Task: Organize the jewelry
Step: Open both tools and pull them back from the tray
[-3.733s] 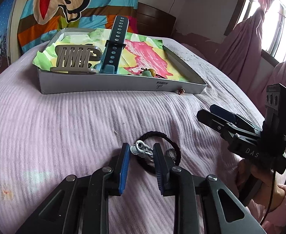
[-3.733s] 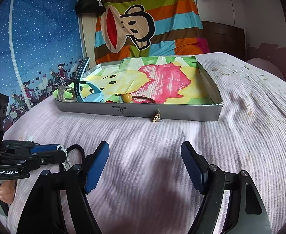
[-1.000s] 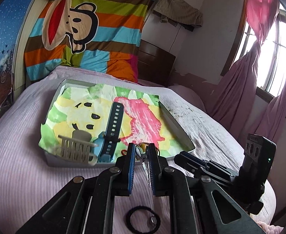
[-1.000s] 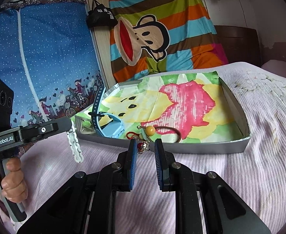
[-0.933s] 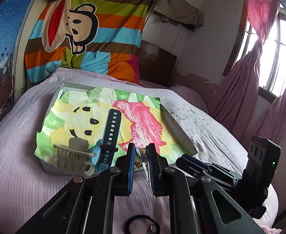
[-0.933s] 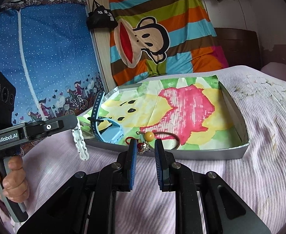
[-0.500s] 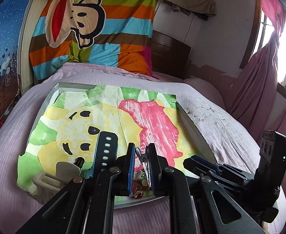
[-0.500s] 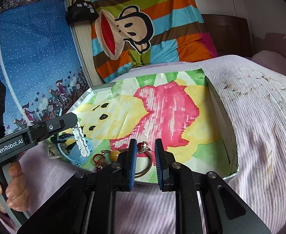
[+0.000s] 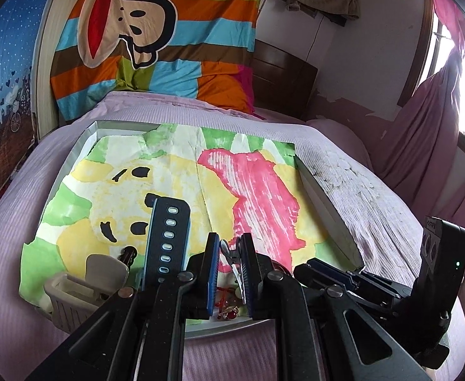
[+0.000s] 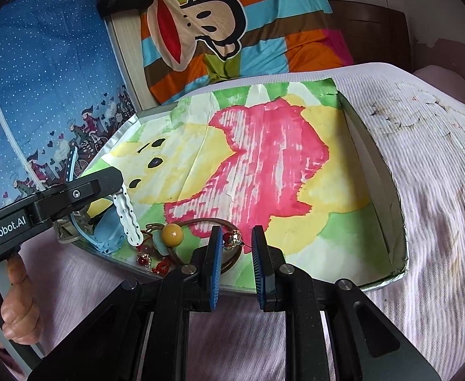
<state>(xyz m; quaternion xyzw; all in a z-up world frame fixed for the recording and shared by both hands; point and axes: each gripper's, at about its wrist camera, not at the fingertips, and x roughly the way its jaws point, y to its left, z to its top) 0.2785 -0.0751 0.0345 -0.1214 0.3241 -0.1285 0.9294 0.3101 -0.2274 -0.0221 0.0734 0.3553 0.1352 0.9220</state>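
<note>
Your left gripper pinching a silver scalloped hair clip (mostly hidden between pads), your right gripper narrowly closed on a small red-beaded gold charm, detail unclear, above the shallow grey cardboard tray.

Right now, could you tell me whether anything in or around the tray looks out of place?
The painted paper lining spills over the tray's near-left rim, and the dark watch strap tilts upward rather than lying flat.
</note>
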